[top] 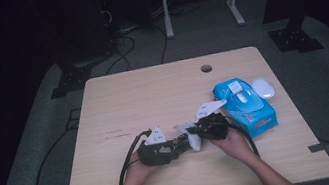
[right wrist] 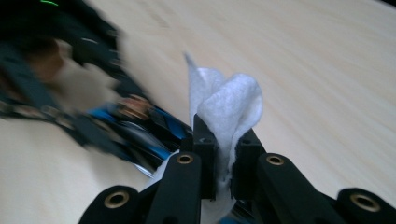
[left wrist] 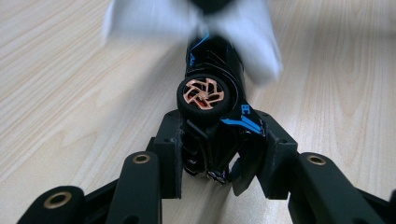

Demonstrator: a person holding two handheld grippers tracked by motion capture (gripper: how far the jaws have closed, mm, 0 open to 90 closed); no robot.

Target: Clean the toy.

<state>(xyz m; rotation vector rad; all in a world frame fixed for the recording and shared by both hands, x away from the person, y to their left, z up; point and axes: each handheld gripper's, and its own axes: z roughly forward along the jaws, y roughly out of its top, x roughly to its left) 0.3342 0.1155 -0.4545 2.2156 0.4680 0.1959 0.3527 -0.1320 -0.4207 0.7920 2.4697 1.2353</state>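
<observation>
Left tool [left wrist: 219,179] clenched on black-blue toy car [left wrist: 212,100], held low over counter [top: 152,94] near front edge. Right tool [right wrist: 224,163] pinches white wipe [right wrist: 229,107] against car. Wiping step underway, likely; next calls for steady strokes, firm grip.

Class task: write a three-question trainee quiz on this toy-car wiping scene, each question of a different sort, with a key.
1. True or false: the left gripper is shut on the toy car.
2. What does the right gripper pinch? A sponge; B white wipe; C cable.
3. Fill in: the blue wipes pack lies on the table's ____ side in the high view.

Key: 1 true; 2 B; 3 right.
</observation>
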